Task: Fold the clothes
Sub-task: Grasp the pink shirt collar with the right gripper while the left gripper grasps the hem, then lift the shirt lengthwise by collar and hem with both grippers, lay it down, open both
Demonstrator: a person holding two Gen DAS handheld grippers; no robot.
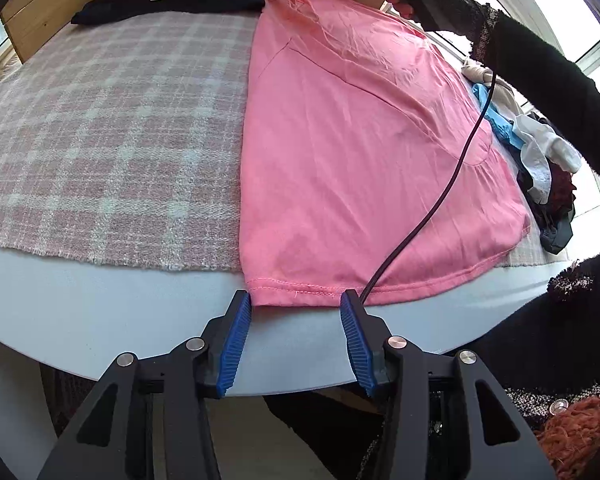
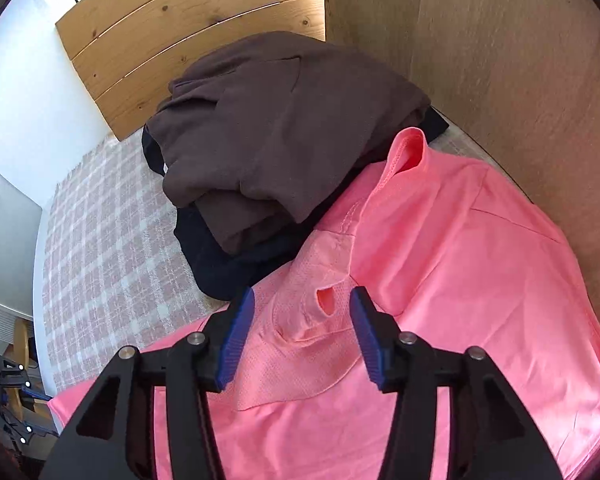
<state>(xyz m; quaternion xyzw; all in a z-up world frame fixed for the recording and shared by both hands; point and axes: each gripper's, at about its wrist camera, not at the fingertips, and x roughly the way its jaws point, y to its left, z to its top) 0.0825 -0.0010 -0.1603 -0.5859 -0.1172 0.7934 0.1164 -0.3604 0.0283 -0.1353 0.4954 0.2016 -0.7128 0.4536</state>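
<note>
Left wrist: left gripper (image 1: 296, 300), jaws apart, at the pink shirt (image 1: 340, 140) hem, spread over a plaid cloth (image 1: 100, 132) on the white table (image 1: 100, 312). Right wrist: right gripper (image 2: 302, 300) hangs parted above the collar beside folded clothes (image 2: 276, 136) (wood panels (image 2: 188, 28) behind).

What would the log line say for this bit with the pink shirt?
task: fold clothes | left gripper: open at pink shirt hem | right gripper: open over collar | folded pile: beside shirt
</note>
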